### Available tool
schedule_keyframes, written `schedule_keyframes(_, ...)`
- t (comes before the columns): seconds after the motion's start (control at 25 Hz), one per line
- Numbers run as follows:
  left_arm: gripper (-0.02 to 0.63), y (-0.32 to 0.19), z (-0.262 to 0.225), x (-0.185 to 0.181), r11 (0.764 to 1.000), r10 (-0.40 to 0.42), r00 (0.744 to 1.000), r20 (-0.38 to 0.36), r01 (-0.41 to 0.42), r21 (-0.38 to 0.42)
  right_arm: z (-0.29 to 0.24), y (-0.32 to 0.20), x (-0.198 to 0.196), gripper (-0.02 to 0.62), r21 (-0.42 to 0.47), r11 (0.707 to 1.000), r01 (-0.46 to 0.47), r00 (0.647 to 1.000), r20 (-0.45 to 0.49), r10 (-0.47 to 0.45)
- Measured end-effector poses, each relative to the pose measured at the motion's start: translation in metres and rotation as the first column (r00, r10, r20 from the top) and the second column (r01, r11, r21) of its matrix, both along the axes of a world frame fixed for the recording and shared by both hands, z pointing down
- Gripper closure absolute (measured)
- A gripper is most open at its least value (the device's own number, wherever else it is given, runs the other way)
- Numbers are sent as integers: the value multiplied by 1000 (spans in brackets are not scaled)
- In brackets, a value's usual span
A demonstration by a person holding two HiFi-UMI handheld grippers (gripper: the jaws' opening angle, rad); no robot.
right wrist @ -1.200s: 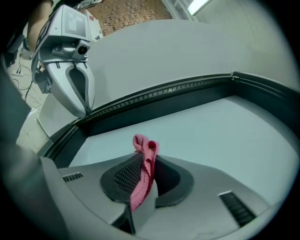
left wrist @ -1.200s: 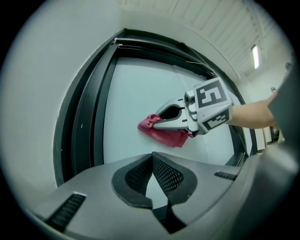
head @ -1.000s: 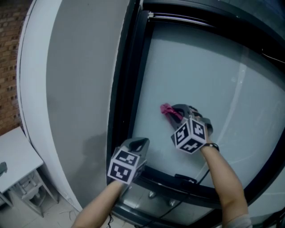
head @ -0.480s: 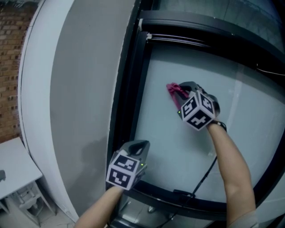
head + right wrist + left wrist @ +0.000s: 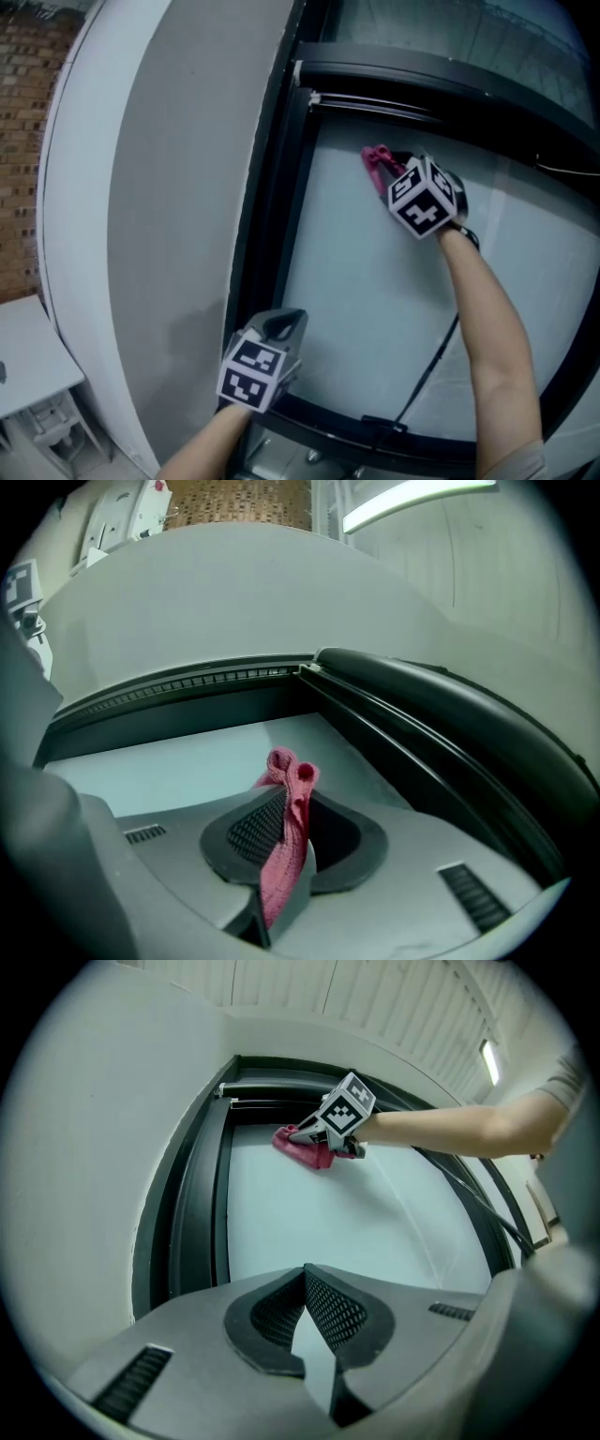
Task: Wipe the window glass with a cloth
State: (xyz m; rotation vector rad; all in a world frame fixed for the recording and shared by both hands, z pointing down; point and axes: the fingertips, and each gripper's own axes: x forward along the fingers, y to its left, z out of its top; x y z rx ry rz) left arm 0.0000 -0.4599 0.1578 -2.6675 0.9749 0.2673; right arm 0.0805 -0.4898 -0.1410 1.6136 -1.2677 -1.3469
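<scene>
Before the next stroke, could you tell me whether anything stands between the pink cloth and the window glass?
Nothing visible does; the pink cloth in the right gripper sits directly at the pale window glass.

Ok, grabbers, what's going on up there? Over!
Right gripper shut on cloth, high on glass near top frame. Left gripper shut, empty, low. Cable dangles under right arm.

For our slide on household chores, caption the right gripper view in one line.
Right tool shut on a pink cloth, over the window glass beside the dark frame.
</scene>
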Motion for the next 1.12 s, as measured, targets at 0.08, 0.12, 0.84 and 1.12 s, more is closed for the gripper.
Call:
schedule_keyframes(0.08, 600, 1, -2, -1, 1000, -4, 1000, -1, 4, 8, -10, 7, 5, 537, 56, 998, -8, 1000, 27, 7)
schedule_keyframes(0.12, 600, 2, -3, -2, 1000, -5, 1000, -2, 5, 11, -16, 10, 9, 537, 86, 996, -15, 999, 44, 12)
schedule_keyframes(0.84, 600, 33, -7, 57, 995, 89, 996, 29, -90, 35, -46, 108, 107, 538, 284, 952, -114, 985, 155, 72)
schedule_keyframes(1.12, 600, 48, -5, 78, 993, 114, 992, 46, -116, 30, -25, 114, 105, 541, 212, 973, -90, 995, 58, 79)
